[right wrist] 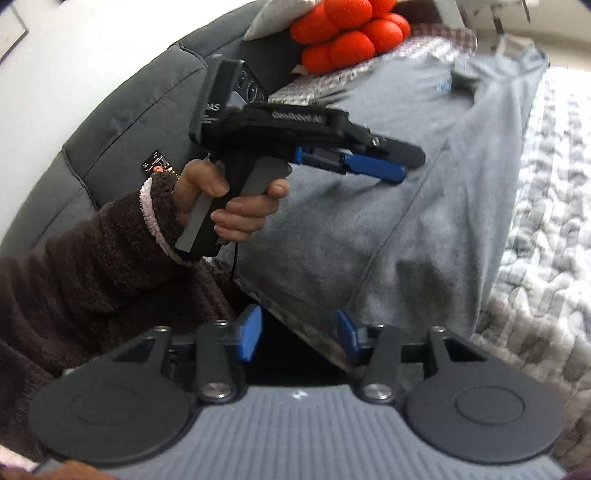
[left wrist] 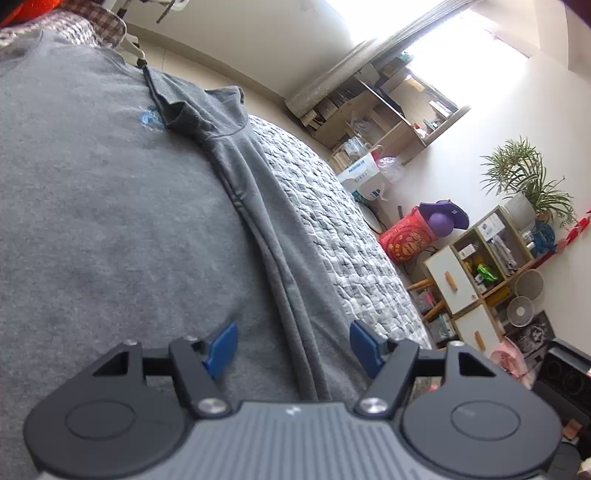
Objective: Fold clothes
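A grey shirt (left wrist: 110,221) with a small blue chest print (left wrist: 150,117) lies spread on a quilted bedcover (left wrist: 332,229). Its side is folded inward, and the folded sleeve (left wrist: 266,229) runs as a long ridge toward my left gripper (left wrist: 293,345). That gripper hovers open over the ridge, pads clear of the cloth. In the right wrist view the shirt (right wrist: 388,206) fills the middle, and my right gripper (right wrist: 299,334) stands open at its near hem (right wrist: 295,317), pads not pressing it. A hand (right wrist: 236,206) in a brown sleeve holds the left gripper (right wrist: 406,164) above the shirt.
An orange knotted cushion (right wrist: 351,33) and a grey padded headboard (right wrist: 129,122) sit at the bed's head. Past the bed's far side stand a wooden shelf unit (left wrist: 487,266), a potted plant (left wrist: 524,177), a red bag (left wrist: 406,240), small fans (left wrist: 524,295) and a desk shelf (left wrist: 388,114).
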Demonstrator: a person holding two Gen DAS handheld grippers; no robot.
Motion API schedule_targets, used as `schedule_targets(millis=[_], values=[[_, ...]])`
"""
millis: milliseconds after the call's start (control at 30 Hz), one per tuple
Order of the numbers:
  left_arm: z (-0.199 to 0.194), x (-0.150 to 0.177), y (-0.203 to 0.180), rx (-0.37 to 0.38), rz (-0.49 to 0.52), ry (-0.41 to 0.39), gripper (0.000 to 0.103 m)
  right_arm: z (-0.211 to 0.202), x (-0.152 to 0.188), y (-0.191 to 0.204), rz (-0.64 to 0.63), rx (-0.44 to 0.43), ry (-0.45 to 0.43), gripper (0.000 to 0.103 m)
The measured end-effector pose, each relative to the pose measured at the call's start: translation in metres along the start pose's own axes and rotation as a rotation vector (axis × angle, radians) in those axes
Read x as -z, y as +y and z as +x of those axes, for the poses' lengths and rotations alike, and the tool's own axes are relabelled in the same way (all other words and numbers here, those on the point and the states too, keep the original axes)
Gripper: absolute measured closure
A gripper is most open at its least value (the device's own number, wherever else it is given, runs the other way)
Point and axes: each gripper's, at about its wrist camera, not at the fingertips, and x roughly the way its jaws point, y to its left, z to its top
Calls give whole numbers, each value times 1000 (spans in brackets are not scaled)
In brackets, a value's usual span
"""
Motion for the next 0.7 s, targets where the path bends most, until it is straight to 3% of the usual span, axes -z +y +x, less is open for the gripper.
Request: schedule_targets(millis=[133,267,367,700], values=[[3,-7,-7,-64,29,-37,41,2,-4,1,-11,84,-26,53],[16,-19,-4,-119,-8,-80,50,-4,-16,-15,50,172,-79,53],[30,-27,-4,-128,-33,-109,52,-8,-21,-32,150,170,-113,53],[51,-70,34,-160,-275,-237,62,-8,-47,-50,196,224,-75,53]])
